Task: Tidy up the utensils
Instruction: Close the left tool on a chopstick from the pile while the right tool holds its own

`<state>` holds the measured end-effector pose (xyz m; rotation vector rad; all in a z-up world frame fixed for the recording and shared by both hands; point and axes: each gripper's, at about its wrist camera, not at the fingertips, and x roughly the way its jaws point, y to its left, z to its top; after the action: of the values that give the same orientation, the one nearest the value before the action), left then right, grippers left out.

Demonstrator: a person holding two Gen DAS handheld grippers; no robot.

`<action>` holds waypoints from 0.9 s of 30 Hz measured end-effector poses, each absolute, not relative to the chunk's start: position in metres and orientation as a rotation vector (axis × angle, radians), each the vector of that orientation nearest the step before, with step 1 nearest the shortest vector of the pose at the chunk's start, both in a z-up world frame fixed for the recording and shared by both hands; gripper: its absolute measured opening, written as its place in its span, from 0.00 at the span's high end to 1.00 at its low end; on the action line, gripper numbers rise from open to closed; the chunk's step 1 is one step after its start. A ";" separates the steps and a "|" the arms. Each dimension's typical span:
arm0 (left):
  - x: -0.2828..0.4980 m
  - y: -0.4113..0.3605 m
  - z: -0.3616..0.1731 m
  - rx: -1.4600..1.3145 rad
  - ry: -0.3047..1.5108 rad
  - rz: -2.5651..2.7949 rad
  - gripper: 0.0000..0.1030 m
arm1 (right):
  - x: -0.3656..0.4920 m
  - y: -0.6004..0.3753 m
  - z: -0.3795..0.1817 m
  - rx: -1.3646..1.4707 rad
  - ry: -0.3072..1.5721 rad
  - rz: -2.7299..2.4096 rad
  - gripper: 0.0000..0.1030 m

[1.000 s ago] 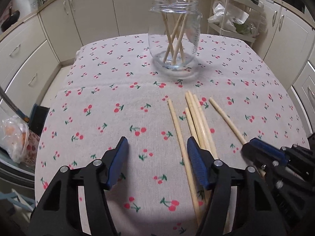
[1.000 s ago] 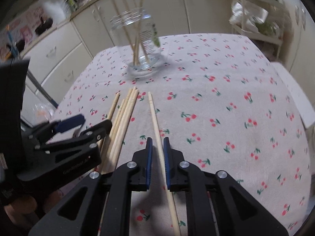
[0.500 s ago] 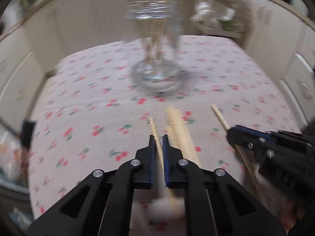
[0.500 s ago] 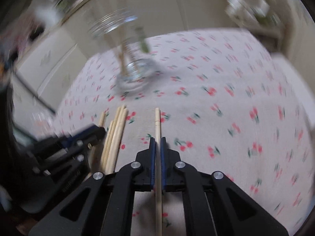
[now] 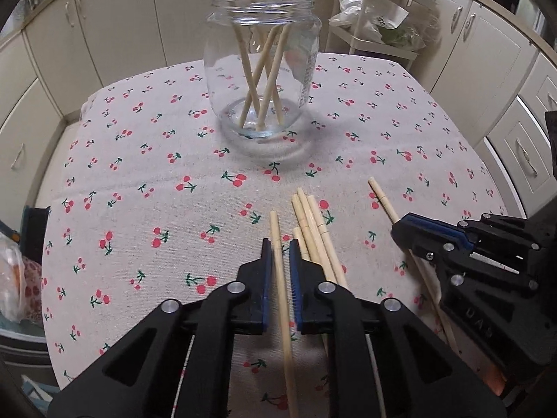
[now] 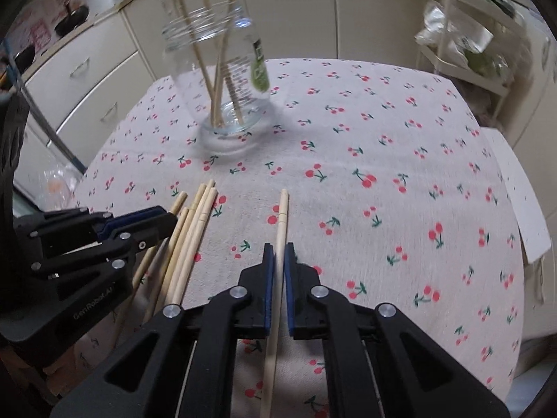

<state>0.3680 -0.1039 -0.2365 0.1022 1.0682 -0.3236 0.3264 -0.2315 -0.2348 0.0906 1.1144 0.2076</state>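
Note:
A clear glass jar point(image 5: 261, 66) stands at the far middle of the cherry-print tablecloth with several wooden chopsticks in it; it also shows in the right wrist view point(image 6: 222, 80). My left gripper point(image 5: 277, 254) is shut on one chopstick point(image 5: 282, 296) that points toward the jar. Three loose chopsticks point(image 5: 315, 233) lie just right of it. My right gripper point(image 6: 277, 257) is shut on another chopstick point(image 6: 278, 254), also seen in the left wrist view point(image 5: 383, 200). Each gripper shows in the other's view, the right point(image 5: 431, 235) and the left point(image 6: 139, 221).
The tablecloth point(image 5: 139, 181) covers a small table ringed by cream cabinets point(image 5: 52, 52). A white wire rack point(image 5: 376, 24) with bags stands beyond the far right corner. A plastic bag point(image 5: 17, 278) hangs off the left edge.
My left gripper has moved right and shut on a chopstick. My right gripper has shut tight on its chopstick. Both now sit closer to the jar.

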 end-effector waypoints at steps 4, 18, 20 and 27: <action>0.368 -0.109 -0.236 0.129 1.066 -0.314 0.94 | 0.325 -0.232 -0.235 0.085 1.113 0.216 0.94; 0.370 -0.109 -0.237 0.146 1.068 -0.296 0.93 | 0.333 -0.216 -0.233 -0.022 1.124 0.230 0.87; 0.368 -0.112 -0.237 0.168 1.050 -0.290 0.95 | 0.331 -0.224 -0.234 0.020 1.114 0.223 0.94; 0.353 -0.109 -0.231 0.149 1.011 -0.254 0.96 | 0.308 -0.245 -0.235 0.242 1.108 0.218 0.94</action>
<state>0.3529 -0.1094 -0.2310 0.1485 1.0112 -0.2535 0.3075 -0.2455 -0.2348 0.2424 1.1077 0.2178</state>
